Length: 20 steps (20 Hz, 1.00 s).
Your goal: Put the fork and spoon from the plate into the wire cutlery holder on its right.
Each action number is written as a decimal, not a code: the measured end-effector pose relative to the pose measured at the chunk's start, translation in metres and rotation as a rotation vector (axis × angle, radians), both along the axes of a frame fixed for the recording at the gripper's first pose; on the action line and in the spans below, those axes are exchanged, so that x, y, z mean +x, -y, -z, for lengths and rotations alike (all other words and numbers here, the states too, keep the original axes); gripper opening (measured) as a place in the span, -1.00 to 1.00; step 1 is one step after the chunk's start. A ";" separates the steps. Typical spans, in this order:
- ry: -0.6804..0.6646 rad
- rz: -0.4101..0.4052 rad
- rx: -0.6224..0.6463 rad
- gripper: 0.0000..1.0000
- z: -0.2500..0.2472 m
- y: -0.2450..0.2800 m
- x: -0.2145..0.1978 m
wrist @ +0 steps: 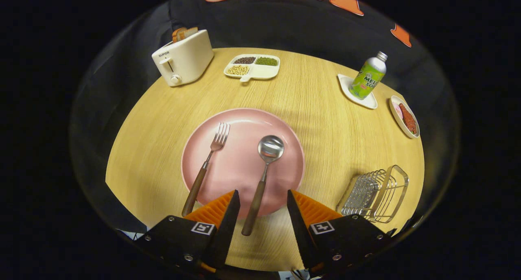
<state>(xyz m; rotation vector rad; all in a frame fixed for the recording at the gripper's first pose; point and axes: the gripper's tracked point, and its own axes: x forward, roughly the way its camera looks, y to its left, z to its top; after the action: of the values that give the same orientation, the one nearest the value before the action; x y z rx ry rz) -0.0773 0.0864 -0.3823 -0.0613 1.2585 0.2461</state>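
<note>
Your gripper point(263, 198): fingers spread, holding nothing | spoon point(262, 178): wooden handle lies between your fingertips, bowl on pink plate point(244, 125) | fork point(207, 164): left of spoon, on plate | wire cutlery holder point(376, 194): right of plate, beside your right finger

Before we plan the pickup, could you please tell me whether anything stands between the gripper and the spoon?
Nothing visible does. The open gripper straddles the handle of the spoon; the fork lies apart on the pink plate.
</note>
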 end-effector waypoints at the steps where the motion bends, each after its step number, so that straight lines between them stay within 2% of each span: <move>1: -0.023 -0.006 0.004 0.39 0.003 -0.002 -0.003; 5: -0.095 -0.013 -0.021 0.21 0.018 -0.004 -0.008; 10: -0.180 0.011 -0.010 -0.44 0.032 -0.008 -0.009; 12: -0.189 0.022 -0.017 -0.60 0.035 -0.006 -0.009; 16: -0.167 0.032 -0.006 -0.83 0.034 -0.005 -0.004; 20: -0.105 0.061 0.026 -0.89 0.016 0.004 0.005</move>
<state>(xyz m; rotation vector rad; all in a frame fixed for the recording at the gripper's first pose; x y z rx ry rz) -0.0724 0.0824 -0.3978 0.0127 1.3594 0.2157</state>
